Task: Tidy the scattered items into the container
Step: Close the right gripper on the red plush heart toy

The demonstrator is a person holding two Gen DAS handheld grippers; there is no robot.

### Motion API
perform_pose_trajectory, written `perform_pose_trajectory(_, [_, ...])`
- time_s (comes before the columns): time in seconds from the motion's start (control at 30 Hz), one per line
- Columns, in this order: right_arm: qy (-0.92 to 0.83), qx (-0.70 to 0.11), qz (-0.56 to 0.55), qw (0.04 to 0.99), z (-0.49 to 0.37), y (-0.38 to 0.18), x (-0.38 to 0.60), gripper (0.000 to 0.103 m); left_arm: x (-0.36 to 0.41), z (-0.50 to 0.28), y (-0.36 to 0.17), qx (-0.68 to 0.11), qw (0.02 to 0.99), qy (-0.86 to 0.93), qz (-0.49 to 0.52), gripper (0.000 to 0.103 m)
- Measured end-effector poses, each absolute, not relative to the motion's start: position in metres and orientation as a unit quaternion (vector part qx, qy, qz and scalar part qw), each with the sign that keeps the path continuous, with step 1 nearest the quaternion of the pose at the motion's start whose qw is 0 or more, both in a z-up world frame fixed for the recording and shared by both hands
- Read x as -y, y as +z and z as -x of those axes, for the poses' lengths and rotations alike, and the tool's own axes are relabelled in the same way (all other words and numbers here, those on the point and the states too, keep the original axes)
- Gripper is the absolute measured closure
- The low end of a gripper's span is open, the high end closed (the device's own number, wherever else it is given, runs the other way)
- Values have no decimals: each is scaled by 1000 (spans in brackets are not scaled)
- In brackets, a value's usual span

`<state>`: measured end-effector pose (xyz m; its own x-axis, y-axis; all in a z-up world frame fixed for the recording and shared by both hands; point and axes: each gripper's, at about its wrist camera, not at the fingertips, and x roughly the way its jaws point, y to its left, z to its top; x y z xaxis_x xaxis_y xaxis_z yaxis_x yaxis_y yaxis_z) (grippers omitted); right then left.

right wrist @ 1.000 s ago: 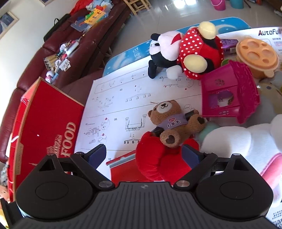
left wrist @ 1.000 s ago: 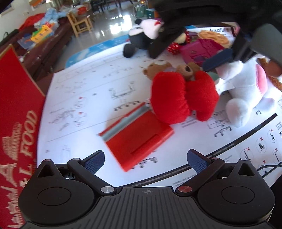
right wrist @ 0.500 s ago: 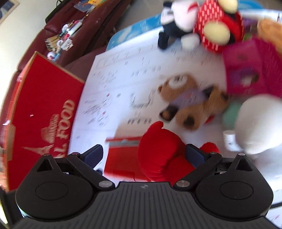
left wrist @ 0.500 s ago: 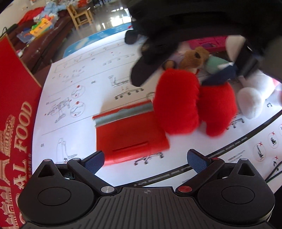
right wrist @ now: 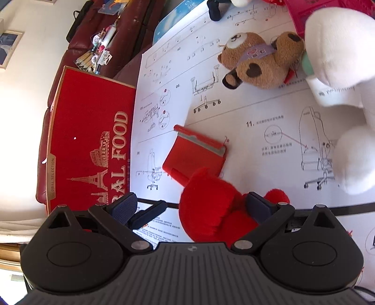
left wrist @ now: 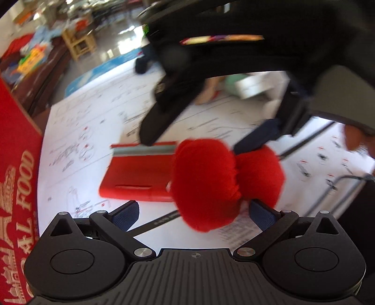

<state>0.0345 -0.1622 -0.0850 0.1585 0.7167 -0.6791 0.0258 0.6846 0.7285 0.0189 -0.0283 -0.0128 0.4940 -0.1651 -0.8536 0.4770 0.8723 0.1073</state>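
Note:
A red plush heart (right wrist: 215, 211) hangs between the fingers of my right gripper (right wrist: 191, 207), lifted above the paper sheet; the jaws stand wide and whether they pinch it is unclear. In the left wrist view the heart (left wrist: 225, 180) is close in front of my left gripper (left wrist: 195, 214), which is open and empty, with the right gripper's finger (left wrist: 257, 138) against its top. A flat red stand (right wrist: 194, 152) lies on the sheet, also seen from the left (left wrist: 138, 173). The red "FOOD" box (right wrist: 91, 140) stands at the left.
A brown teddy bear (right wrist: 260, 63) and a white plush toy (right wrist: 346, 77) lie on the instruction sheet (right wrist: 257, 117) at the right. A pink basket corner (right wrist: 311, 11) is at the top right. A dark red sofa (right wrist: 117, 40) with clutter stands behind the box.
The red heart has come off the teddy bear and moved toward the near edge and the left gripper. The right gripper swung over the red stand with it.

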Motion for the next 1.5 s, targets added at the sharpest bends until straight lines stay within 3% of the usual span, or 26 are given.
perform_pose_trajectory(0.33, [231,-594,-297,711,-28,-85,166,5,36,-15,-14,-451,853,-203,-165,0])
perform_pose_trajectory(0.43, [224,-579,-279,732,-23,-77,172,5,29,-25,-23,-474,847,-197,-142,10])
perform_pose_trajectory(0.53, [209,-562,-274,752,-17,-71,189,7,22,-29,-28,-482,847,-178,-136,10])
perform_pose_trajectory(0.63, [185,-552,-272,766,-9,-71,209,13,16,-31,-31,-487,846,-174,-127,10])
perform_pose_trajectory(0.7, [171,-555,-276,765,-5,-76,218,24,17,-30,-33,-487,846,-173,-130,10])
perform_pose_trajectory(0.8, [155,-565,-292,756,3,-89,227,29,15,-25,-31,-481,849,-177,-130,10])
perform_pose_trajectory(1.03, [143,-574,-300,748,9,-100,226,31,9,-14,-10,-456,861,-191,-119,9])
perform_pose_trajectory(1.37, [149,-567,-309,749,12,-104,221,41,29,-32,-6,-447,857,-214,-140,8])
perform_pose_trajectory(1.43, [148,-568,-314,747,13,-104,222,41,33,-39,-11,-449,856,-215,-142,14])
perform_pose_trajectory(1.5, [145,-567,-319,745,13,-104,225,41,31,-45,-13,-462,849,-229,-117,38])
